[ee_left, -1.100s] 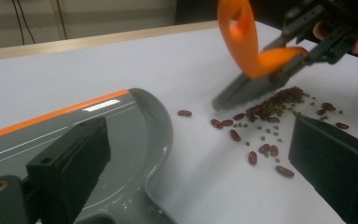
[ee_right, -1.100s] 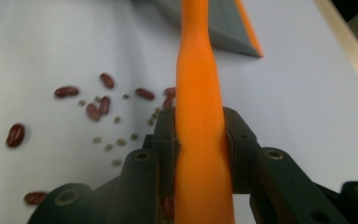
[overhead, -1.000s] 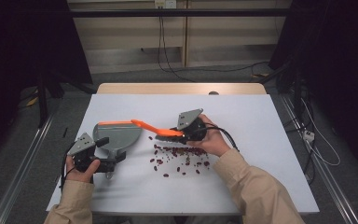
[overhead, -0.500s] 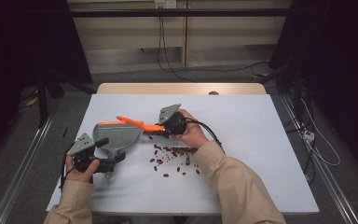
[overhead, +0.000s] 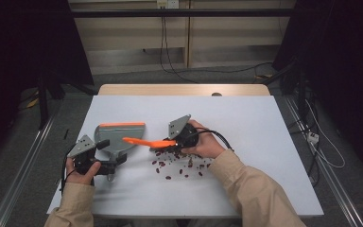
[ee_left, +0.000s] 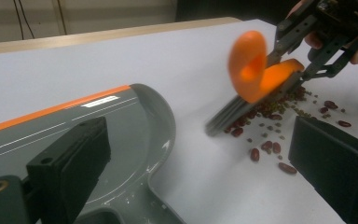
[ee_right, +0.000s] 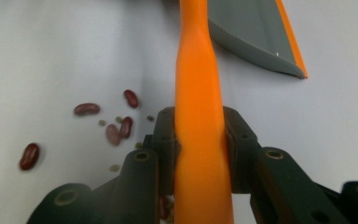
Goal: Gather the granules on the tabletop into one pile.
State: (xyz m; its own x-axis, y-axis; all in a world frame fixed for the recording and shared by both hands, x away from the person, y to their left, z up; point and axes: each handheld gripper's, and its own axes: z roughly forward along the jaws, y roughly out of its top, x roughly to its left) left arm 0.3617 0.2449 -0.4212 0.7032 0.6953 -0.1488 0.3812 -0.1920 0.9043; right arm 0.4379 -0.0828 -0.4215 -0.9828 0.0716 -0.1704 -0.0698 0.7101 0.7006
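I see one broad white table [overhead: 274, 142], matte and smooth, with a pale wooden strip along its far edge. On it lies one grey plastic dustpan [overhead: 118, 139], flat, glossy inside, rounded at the shoulders, with a thin orange lip along its straight front edge. My left gripper [overhead: 105, 164] is down at the pan's handle end near the table's left front; in the left gripper view its two black, blocky pads [ee_left: 77, 156] stand on either side of the handle neck, but I cannot tell whether they press on it.

My right gripper [overhead: 170, 142] is clamped tight on one small hand brush [overhead: 146, 141]: a smooth orange plastic handle, waisted where the jaws squeeze it from both sides, ending in a looped tip, with a row of stiff grey bristles [ee_left: 235, 112] underneath. The brush sits just right of the dustpan, its bristles resting at the left edge of the spill.

Smallest are the beans [overhead: 182, 165]: glossy dark red kidney beans, roughly twenty, scattered loose on the table, mixed with tiny green specks [ee_left: 279, 128] too small to count.
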